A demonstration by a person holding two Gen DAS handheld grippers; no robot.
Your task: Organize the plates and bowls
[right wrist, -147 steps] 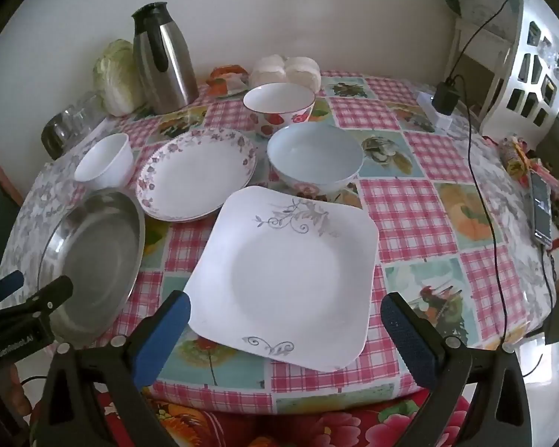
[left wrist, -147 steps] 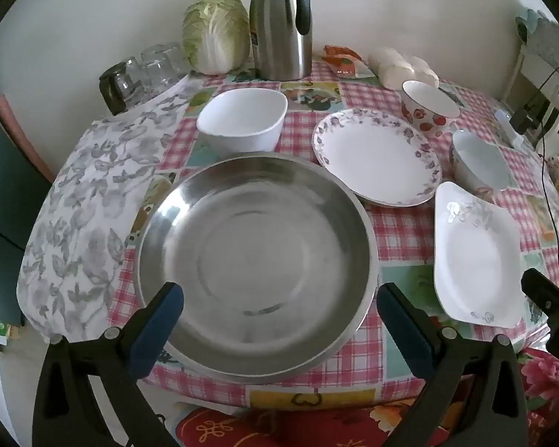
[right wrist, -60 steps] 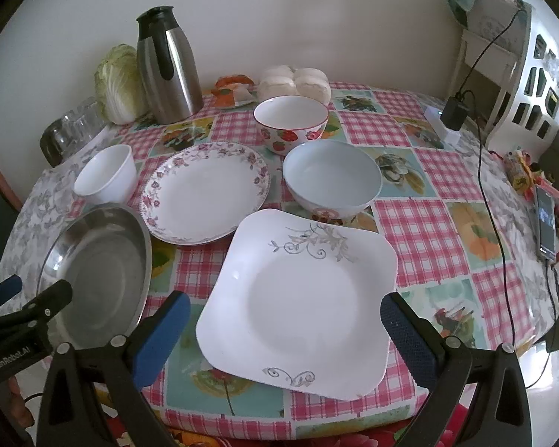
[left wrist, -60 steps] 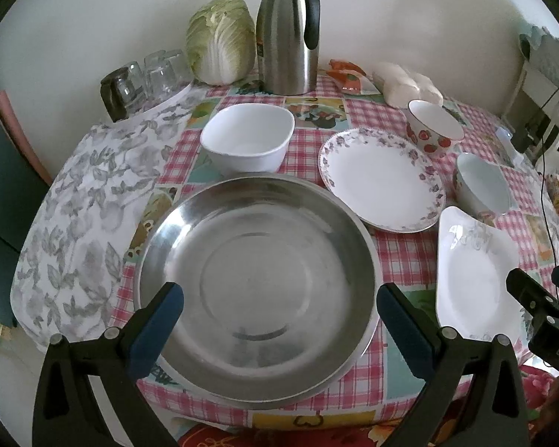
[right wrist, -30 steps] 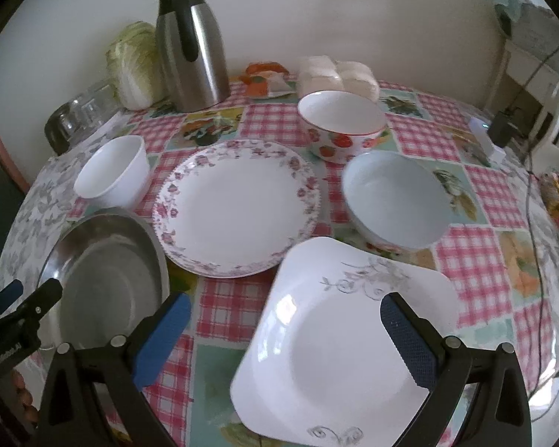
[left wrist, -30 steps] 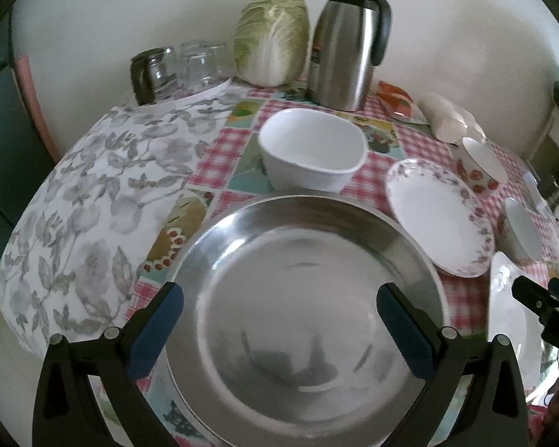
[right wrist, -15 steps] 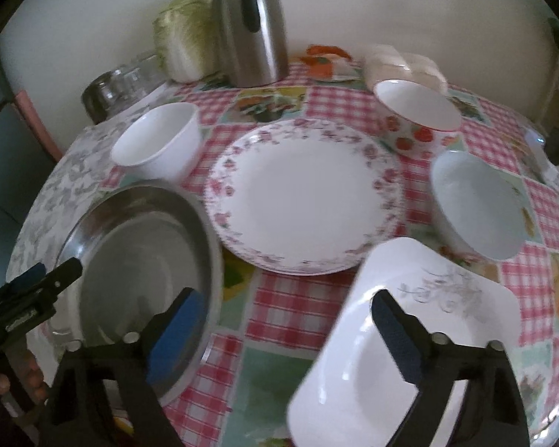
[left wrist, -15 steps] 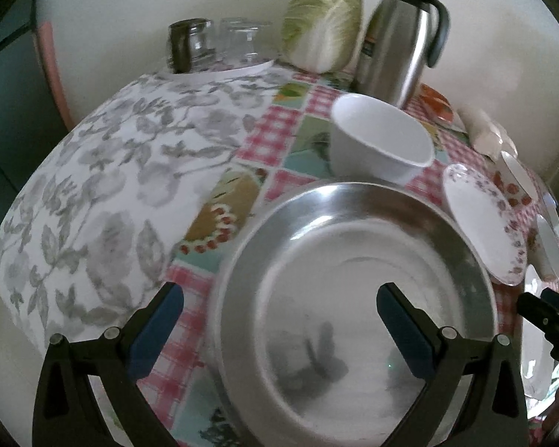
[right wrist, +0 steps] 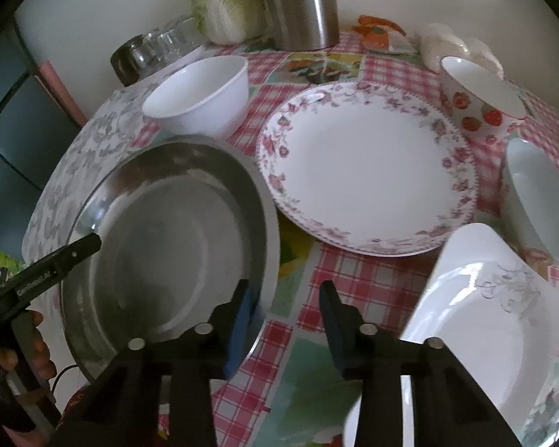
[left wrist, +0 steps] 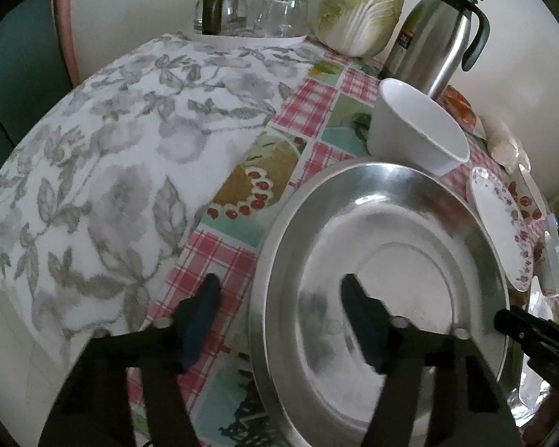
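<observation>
A large steel basin (left wrist: pixel 384 290) (right wrist: pixel 167 246) sits at the table's near left. My left gripper (left wrist: pixel 279 298) is open, its jaws straddling the basin's left rim, one finger outside and one inside. My right gripper (right wrist: pixel 285 298) is open, its jaws straddling the basin's right rim. A white bowl (left wrist: pixel 417 126) (right wrist: pixel 201 89) stands behind the basin. A floral round plate (right wrist: pixel 369 171), a strawberry bowl (right wrist: pixel 477 100), a pale blue bowl (right wrist: pixel 540 197) and a square white plate (right wrist: pixel 495 320) lie to the right.
A steel thermos (left wrist: pixel 432 37), a cabbage (left wrist: pixel 361 11) and glasses on a tray (left wrist: pixel 249 11) stand at the back by the wall. A grey floral cloth (left wrist: pixel 104 156) covers the table's left part. A chair back (left wrist: pixel 18 56) is at the far left.
Both grippers moved left and down to the basin and narrowed, each now straddling one side of its rim. The left gripper swung from centred over the basin to its left edge.
</observation>
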